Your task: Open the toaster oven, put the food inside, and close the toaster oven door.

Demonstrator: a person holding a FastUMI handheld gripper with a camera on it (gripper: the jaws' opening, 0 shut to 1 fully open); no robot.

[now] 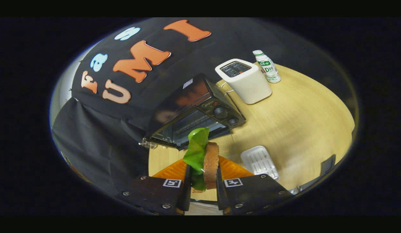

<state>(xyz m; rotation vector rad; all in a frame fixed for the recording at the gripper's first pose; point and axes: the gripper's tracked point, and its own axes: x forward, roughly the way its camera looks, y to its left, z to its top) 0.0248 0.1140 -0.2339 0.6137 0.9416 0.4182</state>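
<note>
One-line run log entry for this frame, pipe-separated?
jaws: shut on sandwich | gripper: ahead of toaster oven | door: appears open | white tray: empty on table

Upright sandwich (207, 161) before open toaster oven (194, 113)

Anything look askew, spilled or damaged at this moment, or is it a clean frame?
Nothing spilled or damaged. The claw is shut on the sandwich, its lettuce leaf hanging out one side. The toaster oven ahead, the white tray, white toaster and bottle look orderly.
</note>
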